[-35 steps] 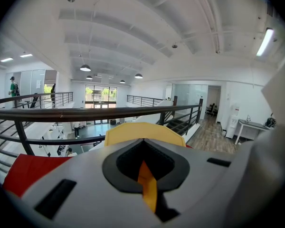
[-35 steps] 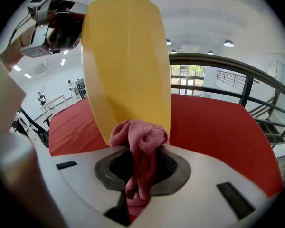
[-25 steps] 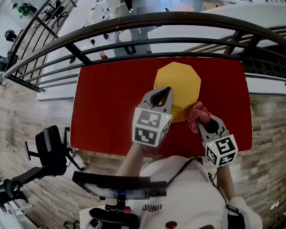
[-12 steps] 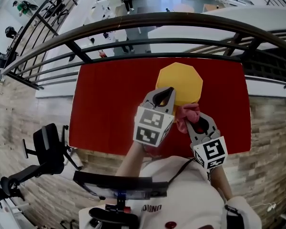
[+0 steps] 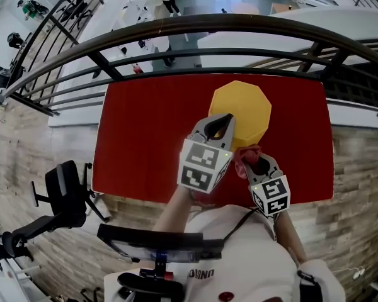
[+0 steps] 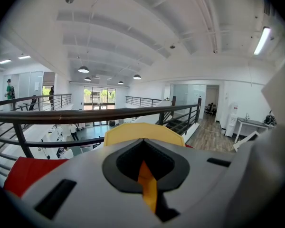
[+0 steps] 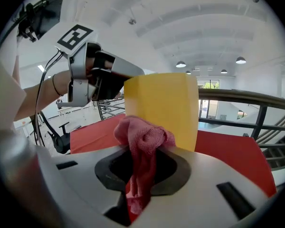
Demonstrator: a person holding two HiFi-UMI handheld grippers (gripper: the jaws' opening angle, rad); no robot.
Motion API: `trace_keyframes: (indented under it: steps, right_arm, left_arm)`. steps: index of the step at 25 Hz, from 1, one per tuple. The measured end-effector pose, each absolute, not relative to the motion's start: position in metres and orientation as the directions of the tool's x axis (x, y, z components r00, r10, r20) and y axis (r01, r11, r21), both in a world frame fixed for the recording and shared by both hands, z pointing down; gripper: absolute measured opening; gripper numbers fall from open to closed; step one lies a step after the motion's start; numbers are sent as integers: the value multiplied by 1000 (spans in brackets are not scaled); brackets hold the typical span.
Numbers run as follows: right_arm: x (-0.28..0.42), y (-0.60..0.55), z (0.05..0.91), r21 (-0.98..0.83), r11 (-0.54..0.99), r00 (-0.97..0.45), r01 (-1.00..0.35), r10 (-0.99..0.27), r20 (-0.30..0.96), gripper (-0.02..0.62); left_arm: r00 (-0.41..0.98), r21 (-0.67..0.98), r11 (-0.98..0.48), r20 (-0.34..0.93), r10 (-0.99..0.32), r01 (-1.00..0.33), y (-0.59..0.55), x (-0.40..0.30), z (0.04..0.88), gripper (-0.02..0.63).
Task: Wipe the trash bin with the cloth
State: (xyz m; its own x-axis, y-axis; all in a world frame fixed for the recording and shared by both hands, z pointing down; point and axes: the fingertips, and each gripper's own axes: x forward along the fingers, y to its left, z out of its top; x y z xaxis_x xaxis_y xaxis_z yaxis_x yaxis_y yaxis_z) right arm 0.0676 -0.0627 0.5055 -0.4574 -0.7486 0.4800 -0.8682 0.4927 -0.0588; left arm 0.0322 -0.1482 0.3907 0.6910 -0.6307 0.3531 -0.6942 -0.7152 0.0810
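Holding trash bin (image 5: 242, 106) upright on red tabletop (image 5: 145, 137) | left gripper (image 5: 218, 126) fingers clamped on its near edge | right gripper (image 5: 257, 163) fingers pinching soft, limp pink cloth (image 7: 143, 139) beside bin wall | bin probably light, stiff, tippy: brace at edge

There is one yellow trash bin (image 5: 239, 109) and one pink cloth (image 5: 242, 157). Both are over one red surface (image 5: 145, 137). There are two claws, the left claw (image 5: 219, 123) and the right claw (image 5: 257, 162). Each carries one marker cube (image 5: 203, 164), making two cubes. One black office chair (image 5: 66, 194) stands on the floor at the left. The figures on the lower level are too small to count exactly.
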Motion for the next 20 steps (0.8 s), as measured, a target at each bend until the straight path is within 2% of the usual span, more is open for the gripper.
trace_keyframes:
  steps: [20]
  right_arm:
    - [61,-57,617,-131,495,-434,-859,-569,698,64]
  left_arm:
    - [698,82,-722,353,-623,-687,-147,32,390,-5]
